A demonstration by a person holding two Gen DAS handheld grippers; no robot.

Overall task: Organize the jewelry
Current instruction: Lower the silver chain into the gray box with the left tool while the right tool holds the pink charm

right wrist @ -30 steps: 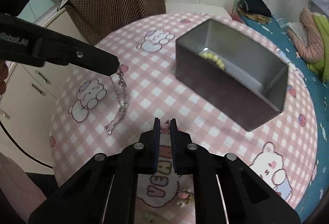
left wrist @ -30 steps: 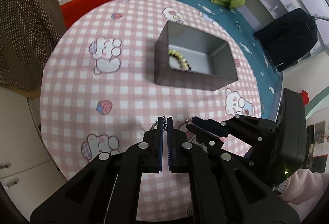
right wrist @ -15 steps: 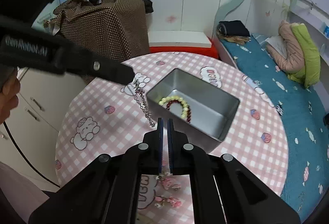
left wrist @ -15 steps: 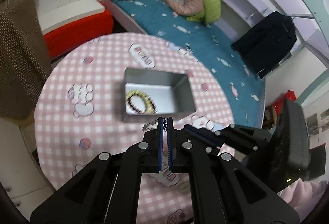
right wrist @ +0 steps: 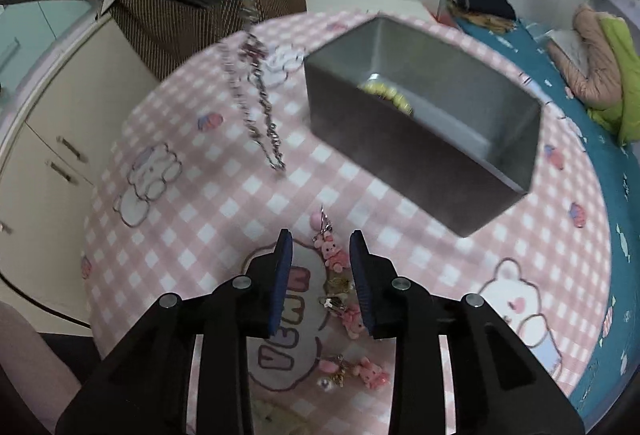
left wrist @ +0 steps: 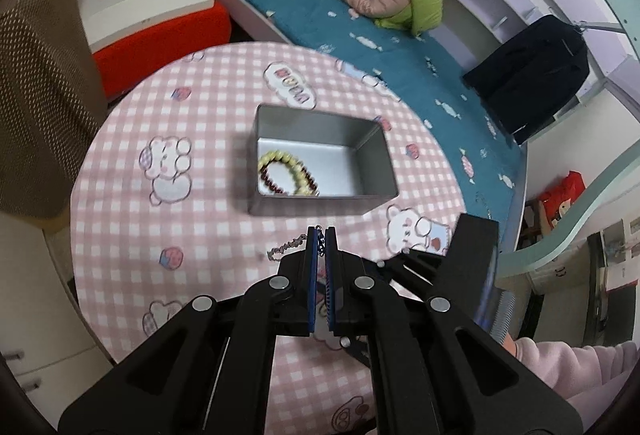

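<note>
Left gripper point(left wrist: 321, 235) clamped on silver chain point(right wrist: 256, 103), which hangs from its tips above the checked tablecloth point(left wrist: 208, 235), just short of the near wall of the grey tin point(left wrist: 360, 201). Tin holds beaded bracelets point(left wrist: 286, 173). Right gripper point(right wrist: 320, 251) spread apart, pink bunny charm point(right wrist: 331, 253) lying between its fingers, untouched.
</note>
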